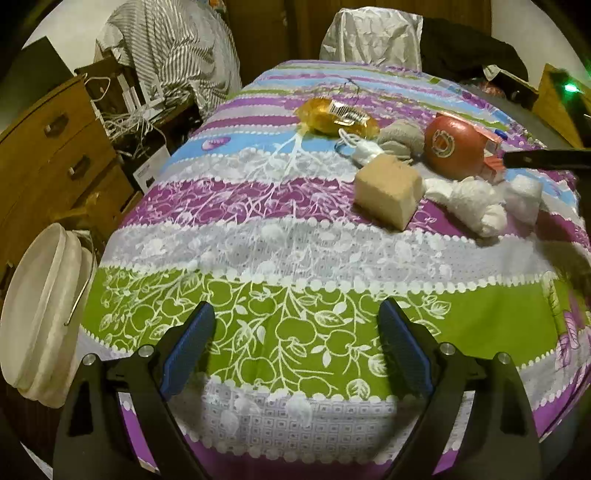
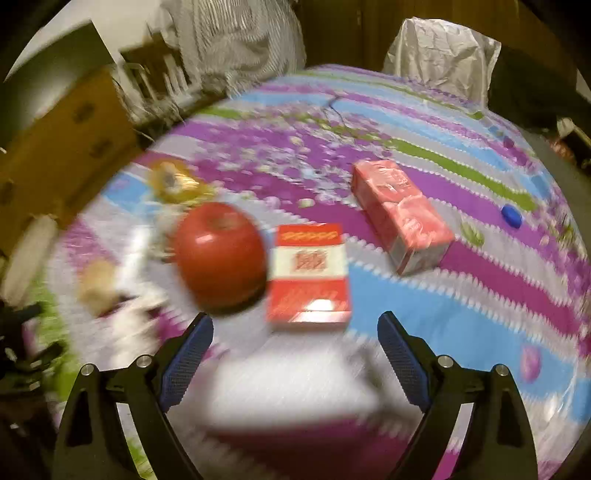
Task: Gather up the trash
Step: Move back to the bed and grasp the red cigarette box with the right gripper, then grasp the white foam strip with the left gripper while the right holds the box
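On a striped floral cloth lie a yellow plastic wrapper (image 1: 338, 118), a tan sponge block (image 1: 388, 189), white crumpled tissue (image 1: 472, 201), a grey wad (image 1: 400, 137) and a red apple (image 1: 453, 144). My left gripper (image 1: 295, 328) is open and empty above the green stripe, well short of them. In the blurred right wrist view, my right gripper (image 2: 295, 338) is open and empty just before a red and white cigarette pack (image 2: 308, 273), with the apple (image 2: 221, 254) to its left and a pink carton (image 2: 400, 216) behind on the right. A blue cap (image 2: 511, 216) lies far right.
A white bucket (image 1: 40, 310) stands off the table's left edge. Wooden drawers (image 1: 55, 147) and tangled white cables (image 1: 129, 122) are beyond it. A chair with a silver cover (image 1: 373, 35) is at the far side. The right gripper's dark finger (image 1: 546, 158) shows at the right.
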`<state>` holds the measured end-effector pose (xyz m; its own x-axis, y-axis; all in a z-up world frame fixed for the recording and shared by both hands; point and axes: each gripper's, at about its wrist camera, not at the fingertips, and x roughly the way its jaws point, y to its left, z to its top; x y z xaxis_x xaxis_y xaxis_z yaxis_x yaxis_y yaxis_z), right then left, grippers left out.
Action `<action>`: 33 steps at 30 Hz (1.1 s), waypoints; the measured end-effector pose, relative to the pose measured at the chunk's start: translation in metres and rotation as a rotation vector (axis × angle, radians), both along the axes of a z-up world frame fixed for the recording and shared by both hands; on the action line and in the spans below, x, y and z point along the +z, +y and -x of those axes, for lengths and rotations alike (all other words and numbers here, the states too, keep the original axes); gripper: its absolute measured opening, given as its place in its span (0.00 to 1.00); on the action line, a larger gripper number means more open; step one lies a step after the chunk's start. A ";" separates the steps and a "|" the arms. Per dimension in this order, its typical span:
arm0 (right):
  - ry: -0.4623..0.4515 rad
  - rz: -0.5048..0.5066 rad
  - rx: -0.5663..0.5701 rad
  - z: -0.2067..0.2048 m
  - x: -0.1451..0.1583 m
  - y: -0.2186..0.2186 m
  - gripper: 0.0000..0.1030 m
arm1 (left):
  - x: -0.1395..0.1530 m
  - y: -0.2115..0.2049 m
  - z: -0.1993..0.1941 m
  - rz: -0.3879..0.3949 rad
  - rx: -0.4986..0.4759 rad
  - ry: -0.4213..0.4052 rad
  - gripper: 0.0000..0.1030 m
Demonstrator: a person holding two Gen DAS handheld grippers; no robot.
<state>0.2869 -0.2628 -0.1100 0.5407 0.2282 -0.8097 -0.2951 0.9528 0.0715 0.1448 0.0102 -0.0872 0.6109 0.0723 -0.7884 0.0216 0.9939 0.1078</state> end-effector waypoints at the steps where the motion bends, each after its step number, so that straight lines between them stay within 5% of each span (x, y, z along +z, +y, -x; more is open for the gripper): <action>1: 0.036 0.018 0.031 -0.014 -0.008 0.004 0.88 | -0.001 0.002 0.000 0.006 0.007 0.008 0.85; 4: 0.099 0.024 0.059 -0.034 -0.024 0.008 0.86 | -0.002 0.007 -0.001 0.012 0.017 0.016 0.85; 5: 0.118 0.008 0.073 -0.036 -0.027 0.007 0.65 | -0.002 0.008 -0.001 0.011 0.017 0.015 0.85; 6: 0.137 0.004 0.070 -0.037 -0.031 0.006 0.58 | -0.002 0.008 -0.001 0.010 0.016 0.015 0.85; 15: 0.161 -0.109 -0.025 0.053 -0.018 -0.005 0.57 | 0.000 0.003 0.009 0.032 -0.001 0.014 0.85; 20: -0.050 -0.212 -0.120 0.143 0.028 -0.019 0.57 | 0.003 -0.018 0.021 0.035 -0.075 0.014 0.85; 22: -0.155 -0.271 -0.219 0.179 0.048 -0.041 0.57 | 0.006 -0.033 0.027 0.029 -0.142 0.002 0.85; 25: -0.214 -0.224 -0.331 0.219 0.052 -0.059 0.57 | 0.014 -0.063 0.039 0.022 -0.310 -0.049 0.85; 29: -0.179 -0.169 -0.459 0.269 0.025 -0.077 0.57 | 0.023 -0.108 0.049 0.030 -0.589 -0.094 0.85; 33: -0.121 -0.237 -0.503 0.290 -0.008 -0.085 0.57 | 0.030 -0.156 0.045 0.060 -0.773 -0.121 0.85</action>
